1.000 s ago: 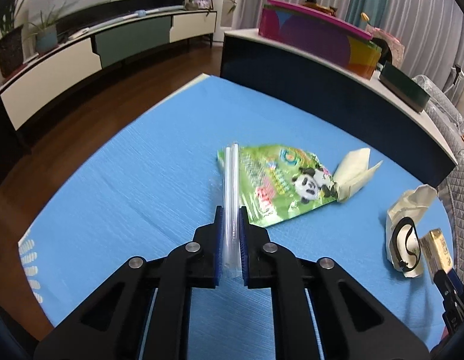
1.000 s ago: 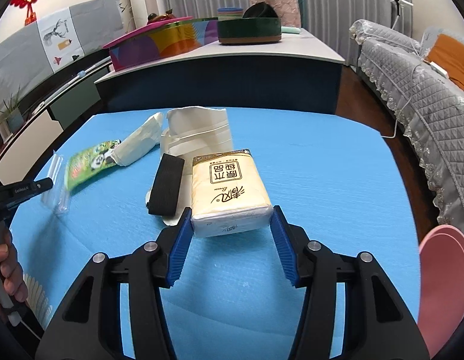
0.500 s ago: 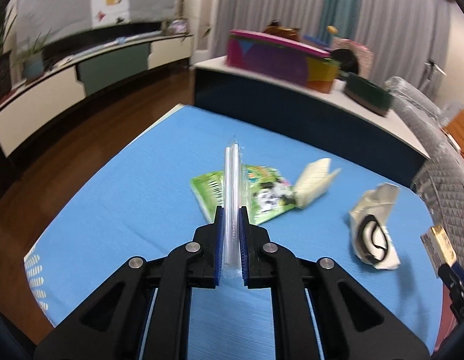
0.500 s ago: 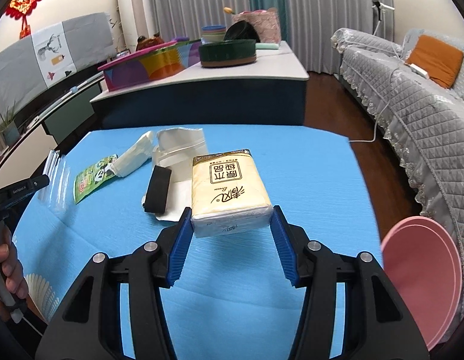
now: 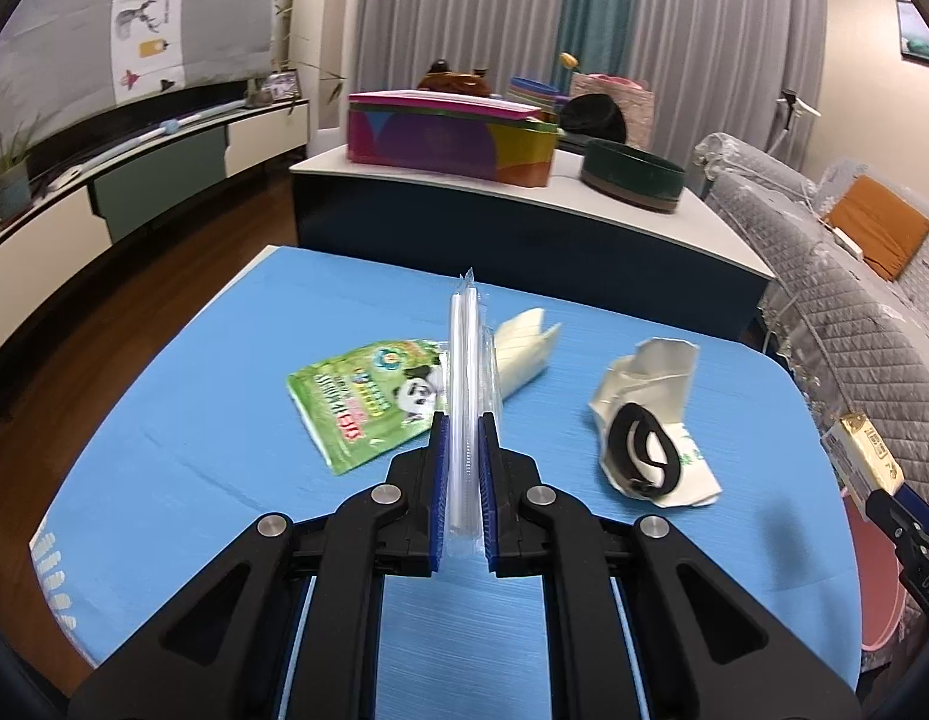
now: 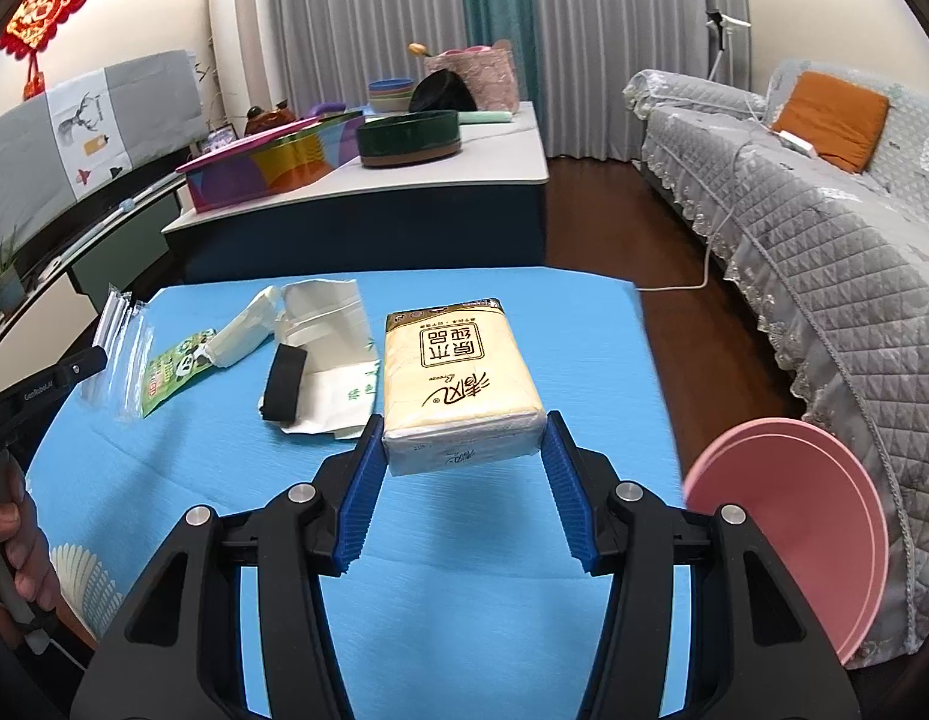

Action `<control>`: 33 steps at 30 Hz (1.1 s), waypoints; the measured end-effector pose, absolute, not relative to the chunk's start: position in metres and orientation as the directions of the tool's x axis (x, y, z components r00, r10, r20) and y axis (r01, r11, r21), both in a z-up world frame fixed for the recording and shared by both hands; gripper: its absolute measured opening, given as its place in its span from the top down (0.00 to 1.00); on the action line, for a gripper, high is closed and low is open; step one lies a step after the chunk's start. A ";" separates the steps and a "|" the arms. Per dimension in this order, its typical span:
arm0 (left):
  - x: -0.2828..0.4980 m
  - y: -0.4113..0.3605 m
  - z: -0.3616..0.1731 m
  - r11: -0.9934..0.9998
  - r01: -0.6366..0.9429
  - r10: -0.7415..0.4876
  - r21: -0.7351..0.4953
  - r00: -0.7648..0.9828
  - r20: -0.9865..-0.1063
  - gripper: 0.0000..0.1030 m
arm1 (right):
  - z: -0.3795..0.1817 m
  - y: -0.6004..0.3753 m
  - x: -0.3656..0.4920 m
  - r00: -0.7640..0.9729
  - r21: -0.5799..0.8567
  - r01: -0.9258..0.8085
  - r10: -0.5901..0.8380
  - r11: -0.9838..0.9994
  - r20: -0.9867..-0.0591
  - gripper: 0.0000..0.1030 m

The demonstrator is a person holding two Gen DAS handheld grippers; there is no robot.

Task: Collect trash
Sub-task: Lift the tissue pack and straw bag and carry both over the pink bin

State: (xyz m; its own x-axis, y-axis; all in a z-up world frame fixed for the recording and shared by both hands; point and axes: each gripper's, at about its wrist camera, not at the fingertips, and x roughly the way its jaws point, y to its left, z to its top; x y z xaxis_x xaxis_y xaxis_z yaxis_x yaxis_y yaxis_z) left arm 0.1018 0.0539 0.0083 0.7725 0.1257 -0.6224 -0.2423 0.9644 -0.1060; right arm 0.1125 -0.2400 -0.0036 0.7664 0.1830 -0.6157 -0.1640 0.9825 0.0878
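Observation:
My left gripper (image 5: pixel 463 438) is shut on a clear plastic wrapper (image 5: pixel 464 372), held upright above the blue table (image 5: pixel 194 420); the same wrapper (image 6: pixel 119 348) shows at the left of the right wrist view. My right gripper (image 6: pixel 464 450) is shut on a yellow tissue pack (image 6: pixel 458 384), lifted off the table. Lying on the table are a green panda snack bag (image 5: pixel 362 402), a cream crumpled paper (image 5: pixel 524 351) and a white paper bag with a black strap (image 5: pixel 644 438).
A pink bin (image 6: pixel 794 528) stands beside the table's right edge. Behind the table is a dark counter (image 5: pixel 524 222) with a colourful box (image 5: pixel 446 144) and a green round tin (image 5: pixel 632 174). A quilted sofa (image 6: pixel 824 240) lies to the right, wooden floor (image 5: pixel 104 312) to the left.
Both grippers have risen and drawn back from the table with their loads. The trash left on the table looks smaller and farther off, and the pink bin has come into the right wrist view.

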 end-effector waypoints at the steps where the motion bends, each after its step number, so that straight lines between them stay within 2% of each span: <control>1: 0.102 0.051 0.009 0.966 -0.236 0.122 -0.104 0.774 -0.621 0.91 | -0.003 -0.242 0.111 0.769 0.088 -0.160 0.179 0.983 -0.614 0.49; 33: 0.112 -0.035 0.015 0.999 -0.027 -0.002 -0.041 0.817 -0.577 0.91 | 0.011 -0.300 0.095 0.811 0.093 -0.034 0.082 0.995 -0.579 0.49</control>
State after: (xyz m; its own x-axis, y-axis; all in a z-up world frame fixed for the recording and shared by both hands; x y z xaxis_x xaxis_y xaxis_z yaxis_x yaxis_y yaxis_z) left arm 0.1117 -0.0346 0.0148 0.8170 -0.0019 -0.5766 -0.0268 0.9988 -0.0413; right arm 0.0955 -0.3004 0.0113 0.8110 0.0817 -0.5793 -0.0341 0.9951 0.0927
